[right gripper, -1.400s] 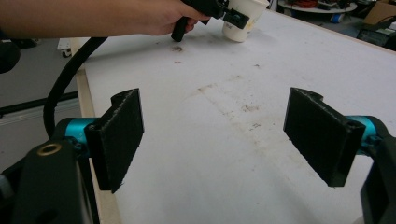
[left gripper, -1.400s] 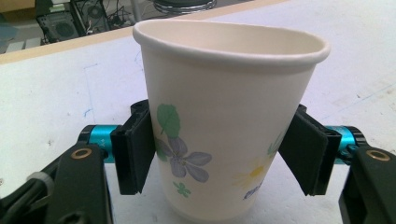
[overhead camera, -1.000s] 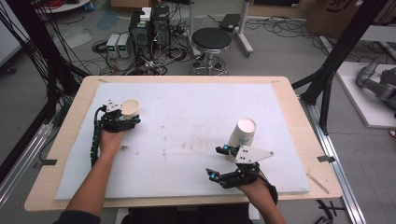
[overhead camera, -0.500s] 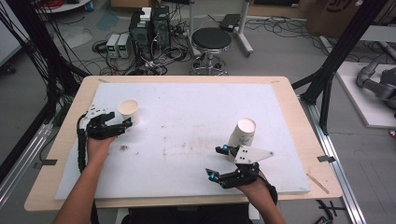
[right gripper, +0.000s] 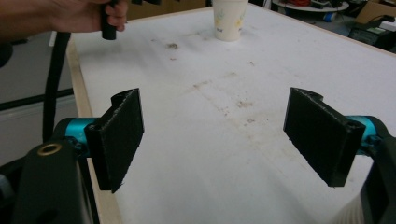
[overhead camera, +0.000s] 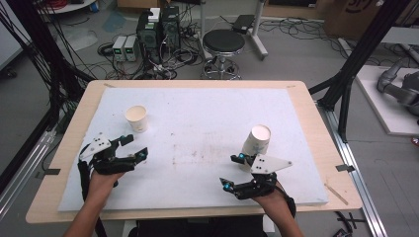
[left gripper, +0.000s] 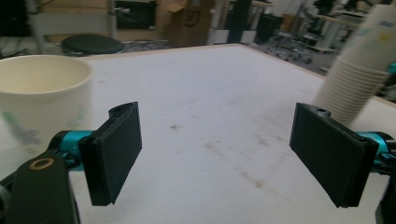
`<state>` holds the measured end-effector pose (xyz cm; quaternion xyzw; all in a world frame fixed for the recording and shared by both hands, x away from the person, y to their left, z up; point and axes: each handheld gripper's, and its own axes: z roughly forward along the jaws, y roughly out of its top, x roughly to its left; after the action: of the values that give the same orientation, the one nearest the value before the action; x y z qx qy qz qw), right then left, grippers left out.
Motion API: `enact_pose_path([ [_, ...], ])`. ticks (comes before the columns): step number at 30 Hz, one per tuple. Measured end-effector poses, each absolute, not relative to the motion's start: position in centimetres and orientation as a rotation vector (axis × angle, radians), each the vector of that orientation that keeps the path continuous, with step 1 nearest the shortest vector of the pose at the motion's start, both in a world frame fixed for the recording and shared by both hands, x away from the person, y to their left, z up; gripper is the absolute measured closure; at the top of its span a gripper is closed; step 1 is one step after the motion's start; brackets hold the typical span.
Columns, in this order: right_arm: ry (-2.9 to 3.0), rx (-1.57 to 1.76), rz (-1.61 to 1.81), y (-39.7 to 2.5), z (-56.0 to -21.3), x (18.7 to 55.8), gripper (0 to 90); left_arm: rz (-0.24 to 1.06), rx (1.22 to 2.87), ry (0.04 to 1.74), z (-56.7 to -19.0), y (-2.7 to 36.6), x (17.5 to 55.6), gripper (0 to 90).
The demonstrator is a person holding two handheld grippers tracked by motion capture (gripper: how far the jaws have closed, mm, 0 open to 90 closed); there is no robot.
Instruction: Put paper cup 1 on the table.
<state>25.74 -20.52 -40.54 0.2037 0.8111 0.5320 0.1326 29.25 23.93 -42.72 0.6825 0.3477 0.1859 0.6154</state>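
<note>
A single cream paper cup (overhead camera: 136,118) stands upright on the white mat (overhead camera: 197,123) at the left. My left gripper (overhead camera: 134,147) is open just in front of it, apart from it, with nothing between its jaws. In the left gripper view (left gripper: 219,154) the cup (left gripper: 42,98) rises beyond the left jaw, and a stack of paper cups (left gripper: 359,70) stands far right. That stack (overhead camera: 257,140) stands at the right of the mat. My right gripper (overhead camera: 230,170) is open just before the stack and holds nothing. The right gripper view (right gripper: 215,140) looks across the mat to the single cup (right gripper: 229,18).
The mat carries faint brown stains (overhead camera: 197,155) in its middle. The wooden table edge (overhead camera: 44,197) runs around it. Beyond the far edge stand a black stool (overhead camera: 224,44) and electronics boxes (overhead camera: 158,29). The other hand (right gripper: 84,16) shows top left in the right gripper view.
My left gripper has let go of the single cup and drawn back toward the near edge, leaving the cup standing. The right gripper and the stack have not moved.
</note>
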Motion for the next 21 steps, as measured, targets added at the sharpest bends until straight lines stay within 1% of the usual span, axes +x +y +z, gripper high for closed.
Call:
enact_pose_path([
  [6, 2.341, 0.611, 1.529, -21.2, -40.5, 25.6, 20.7, 0.423, 1.557, 0.715, -42.2, 22.9, 27.4, 17.3],
  [9, 2.33, 0.618, 1.529, -21.5, -40.4, 25.4, 20.7, 0.432, 1.557, 0.717, -42.2, 22.9, 26.9, 17.4],
  [21, 2.318, 0.633, 1.539, -21.8, -40.4, 25.3, 20.8, 0.418, 1.57, 0.712, -43.0, 23.2, 27.0, 17.5],
])
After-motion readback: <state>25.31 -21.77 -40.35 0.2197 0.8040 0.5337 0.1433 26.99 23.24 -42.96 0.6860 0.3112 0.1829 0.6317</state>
